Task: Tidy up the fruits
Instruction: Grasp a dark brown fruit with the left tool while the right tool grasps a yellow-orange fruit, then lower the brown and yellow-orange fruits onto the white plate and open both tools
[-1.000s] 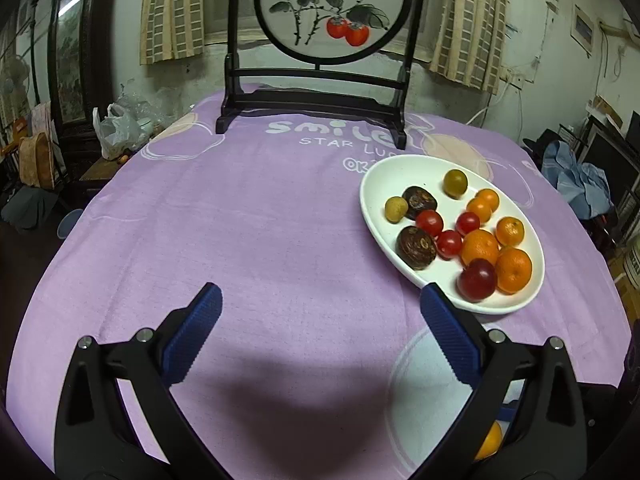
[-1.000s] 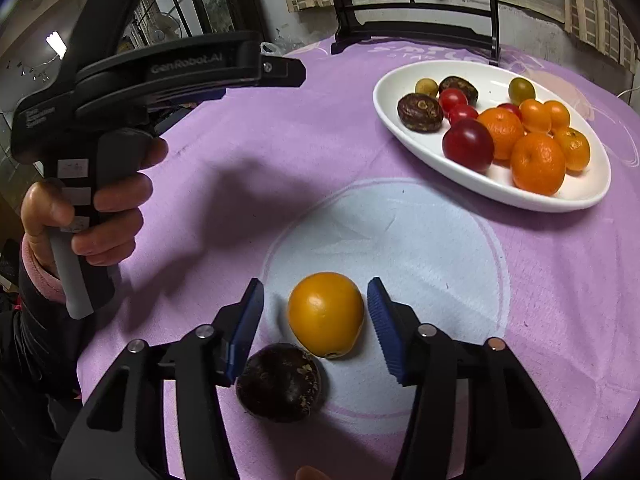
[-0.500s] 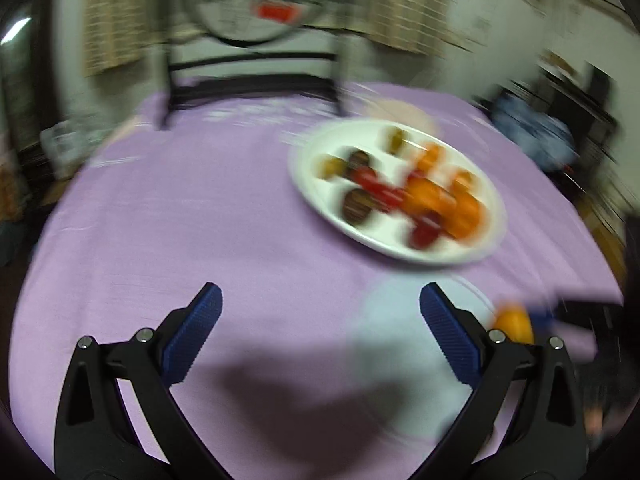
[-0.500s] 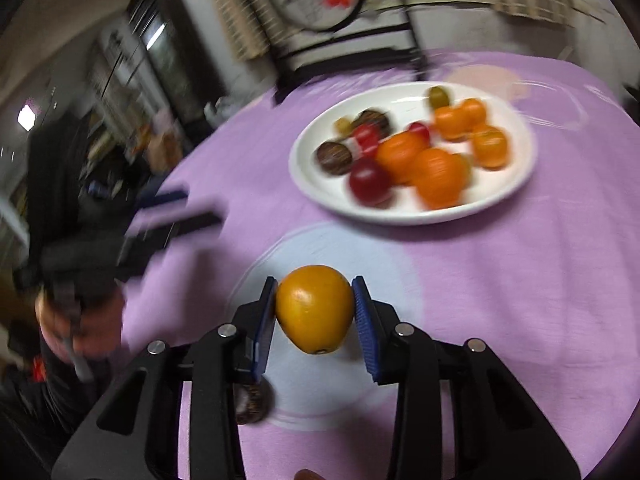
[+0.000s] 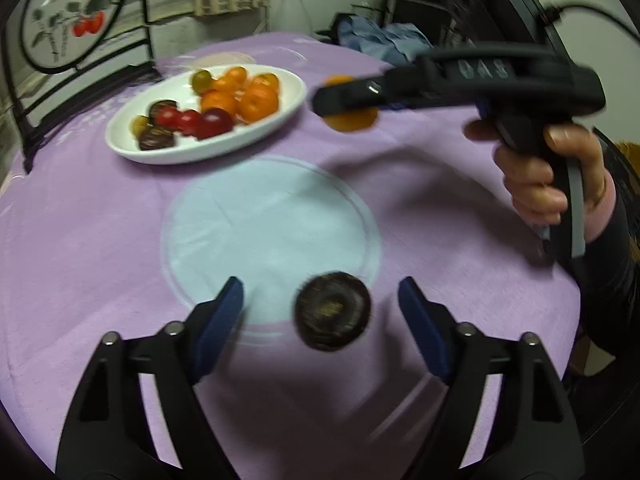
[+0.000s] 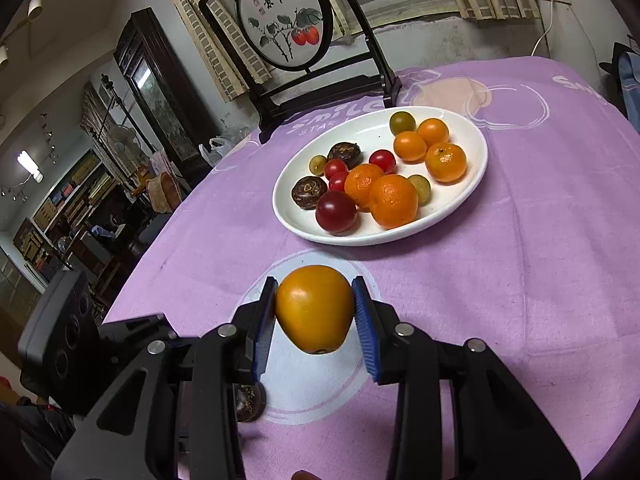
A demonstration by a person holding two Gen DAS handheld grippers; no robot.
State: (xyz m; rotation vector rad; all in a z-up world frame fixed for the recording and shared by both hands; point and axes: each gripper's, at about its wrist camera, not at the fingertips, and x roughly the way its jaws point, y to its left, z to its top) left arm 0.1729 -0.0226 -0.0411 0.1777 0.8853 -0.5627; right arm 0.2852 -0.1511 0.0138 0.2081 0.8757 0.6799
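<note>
My right gripper point(image 6: 315, 332) is shut on a smooth orange fruit point(image 6: 315, 308) and holds it above the purple cloth, short of the white oval plate point(image 6: 476, 168) of several oranges, red and dark fruits. In the left wrist view that gripper point(image 5: 344, 98) carries the orange fruit point(image 5: 352, 122) beside the plate point(image 5: 292, 100). My left gripper point(image 5: 320, 328) is open, its blue pads either side of a dark brown round fruit point(image 5: 332, 316) lying on the cloth. That fruit shows partly under the right gripper point(image 6: 250, 402).
A pale printed circle point(image 5: 272, 220) marks the purple tablecloth point(image 6: 540, 260). A black-framed round painting stand point(image 6: 286, 20) rises at the table's far edge behind the plate. The person's hand point(image 5: 548, 176) holds the right gripper's handle. Room clutter lies beyond the table.
The right gripper closed on the orange fruit and lifted it toward the plate. The left gripper swung round and down so the dark fruit now lies between its open fingers.
</note>
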